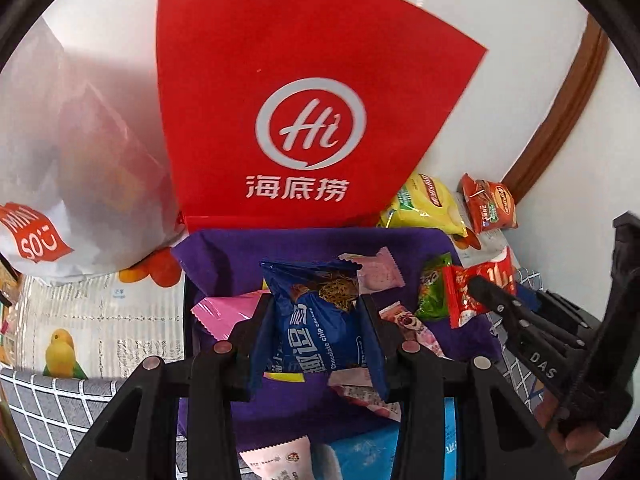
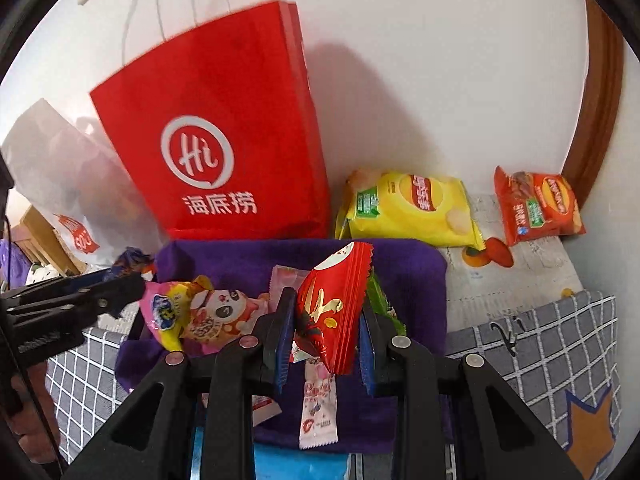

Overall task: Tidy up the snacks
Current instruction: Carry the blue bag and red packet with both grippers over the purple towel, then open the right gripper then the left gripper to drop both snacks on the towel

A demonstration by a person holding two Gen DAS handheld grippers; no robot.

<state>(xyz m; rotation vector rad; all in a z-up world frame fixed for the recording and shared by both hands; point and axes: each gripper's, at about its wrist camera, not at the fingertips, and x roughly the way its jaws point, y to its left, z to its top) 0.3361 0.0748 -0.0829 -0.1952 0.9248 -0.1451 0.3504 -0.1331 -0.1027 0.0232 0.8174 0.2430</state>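
Left gripper [image 1: 316,320]: jaws closed partway, pinching a blue chocolate chip cookie pack [image 1: 320,312], held upright over the purple bin [image 1: 240,248]. Right gripper [image 2: 326,320]: same deal, jaws clamped on a red snack packet [image 2: 332,312], tilted, also above the bin. Loose in the bin: pink wrapped pieces [image 1: 380,270], a green packet [image 1: 432,292], a panda-print pack [image 2: 216,312] with a yellow-pink one [image 2: 164,312] just beside it, and a long white-pink stick pack [image 2: 318,404] lying flat under the right gripper. Behind the bin, touching its back edge, a red paper bag [image 2: 216,140] stands against the wall. Left of it, a white translucent bag [image 1: 52,160]. Right of it on the newspaper-print cover [image 2: 512,280]: a yellow chip bag [image 2: 408,208], and an orange-red chip bag [image 2: 536,204] apart from it, nearer the corner.
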